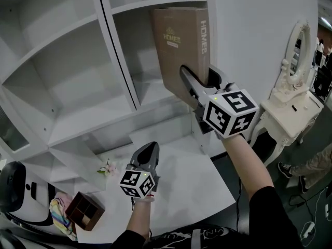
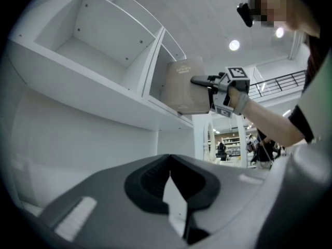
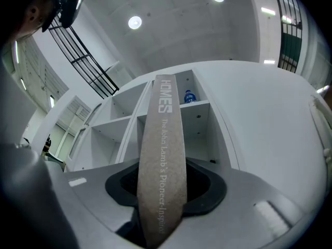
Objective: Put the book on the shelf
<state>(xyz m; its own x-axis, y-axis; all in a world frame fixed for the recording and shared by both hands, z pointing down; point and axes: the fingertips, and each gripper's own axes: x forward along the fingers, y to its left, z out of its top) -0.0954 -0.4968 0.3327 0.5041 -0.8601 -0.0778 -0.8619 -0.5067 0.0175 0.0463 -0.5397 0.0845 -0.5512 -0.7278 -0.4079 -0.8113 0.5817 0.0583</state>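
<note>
A tall brown book stands nearly upright, partly inside a right-hand compartment of the white shelf unit. My right gripper is shut on its lower spine side from the front. In the right gripper view the spine runs up between the jaws toward the compartments. My left gripper hangs low over the white desk, jaws together and holding nothing. From the left gripper view I see the book and the right gripper at the shelf edge.
A blue bottle stands in the compartment above. On the desk lie a small flower sprig and a brown wooden box beside a colourful cloth. A white dressing table with a mirror stands to the right; a person's shoe is near it.
</note>
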